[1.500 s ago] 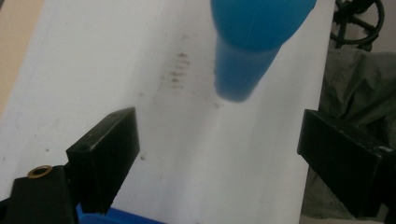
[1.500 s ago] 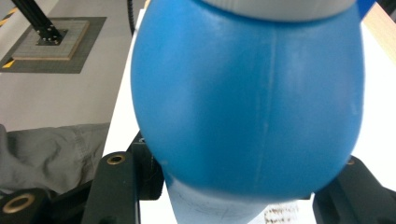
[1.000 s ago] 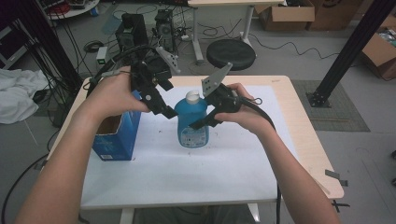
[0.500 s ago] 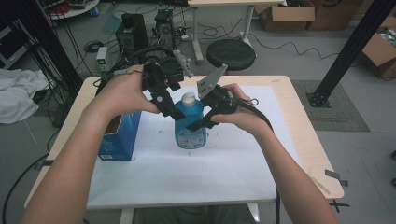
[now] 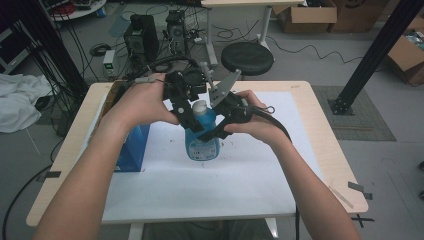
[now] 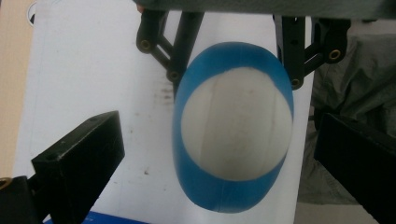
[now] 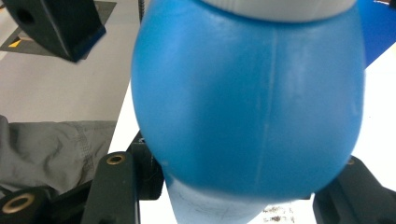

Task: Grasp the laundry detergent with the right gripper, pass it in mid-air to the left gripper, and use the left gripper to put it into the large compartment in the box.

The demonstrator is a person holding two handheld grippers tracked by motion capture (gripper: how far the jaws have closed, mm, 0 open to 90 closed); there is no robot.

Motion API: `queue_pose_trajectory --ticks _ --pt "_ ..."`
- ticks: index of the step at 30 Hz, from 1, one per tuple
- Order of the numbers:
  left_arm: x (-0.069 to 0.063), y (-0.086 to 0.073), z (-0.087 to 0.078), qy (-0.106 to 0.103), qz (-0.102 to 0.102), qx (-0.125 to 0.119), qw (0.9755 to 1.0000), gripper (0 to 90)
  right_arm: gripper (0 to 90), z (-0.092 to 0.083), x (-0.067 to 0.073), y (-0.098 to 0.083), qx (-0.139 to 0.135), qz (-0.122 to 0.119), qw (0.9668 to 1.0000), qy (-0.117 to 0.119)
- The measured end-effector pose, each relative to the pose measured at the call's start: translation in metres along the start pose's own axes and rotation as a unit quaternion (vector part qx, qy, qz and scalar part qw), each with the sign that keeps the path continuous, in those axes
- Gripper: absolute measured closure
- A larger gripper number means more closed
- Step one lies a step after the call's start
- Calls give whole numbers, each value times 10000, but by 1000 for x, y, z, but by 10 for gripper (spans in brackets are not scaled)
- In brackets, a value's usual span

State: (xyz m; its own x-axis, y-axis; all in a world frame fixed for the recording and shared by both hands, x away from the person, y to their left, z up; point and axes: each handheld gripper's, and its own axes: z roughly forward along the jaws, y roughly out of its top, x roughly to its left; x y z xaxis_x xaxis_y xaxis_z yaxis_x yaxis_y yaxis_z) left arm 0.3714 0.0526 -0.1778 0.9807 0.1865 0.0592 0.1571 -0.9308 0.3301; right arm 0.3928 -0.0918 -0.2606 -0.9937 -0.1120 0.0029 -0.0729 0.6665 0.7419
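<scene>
1. Forearms enter from the bottom of the high view and converge on the middle of the table (image 5: 320, 165), which is covered by a white sheet (image 5: 210, 190).
2. The bottle (image 5: 202, 132), blue with a white cap (image 5: 199, 105), stands upright on the sheet, near the table's centre.
3. The right gripper (image 5: 212, 131) comes in from the bottle's right. Its jaws sit on either side of the bottle's body. In the right gripper view the blue body (image 7: 247, 102) bulges between the two jaws; whether they press on it or merely flank it cannot be told.
4. The left gripper (image 5: 189, 114) comes in from the bottle's upper left, at cap height. In the left gripper view the camera looks down on the cap (image 6: 236, 123), which lies between the two jaws with clear gaps on both sides: the jaws stand wide, touching nothing.
5. The same view shows the right gripper's linkage (image 6: 173, 42) beyond the bottle.
6. A blue box (image 5: 131, 150) stands on the table's left part, just beside the left forearm.
7. Beyond the table's far edge are a black stool (image 5: 247, 57), computer cases (image 5: 141, 32) and cables on the floor.
</scene>
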Motion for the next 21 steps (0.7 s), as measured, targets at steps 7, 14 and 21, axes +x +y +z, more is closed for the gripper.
queue_pose_trajectory --ticks 7,14,21 --pt "0 3 6 -22 58 119 9999 36 447 -2 0 -2 -4 20 10000 -2" --pt "-1 4 9 38 71 172 9998 81 447 -2 0 -5 -29 67 10000 3" --pt "-1 4 10 35 102 181 9998 124 447 -4 0 -6 -42 88 10000 -6"
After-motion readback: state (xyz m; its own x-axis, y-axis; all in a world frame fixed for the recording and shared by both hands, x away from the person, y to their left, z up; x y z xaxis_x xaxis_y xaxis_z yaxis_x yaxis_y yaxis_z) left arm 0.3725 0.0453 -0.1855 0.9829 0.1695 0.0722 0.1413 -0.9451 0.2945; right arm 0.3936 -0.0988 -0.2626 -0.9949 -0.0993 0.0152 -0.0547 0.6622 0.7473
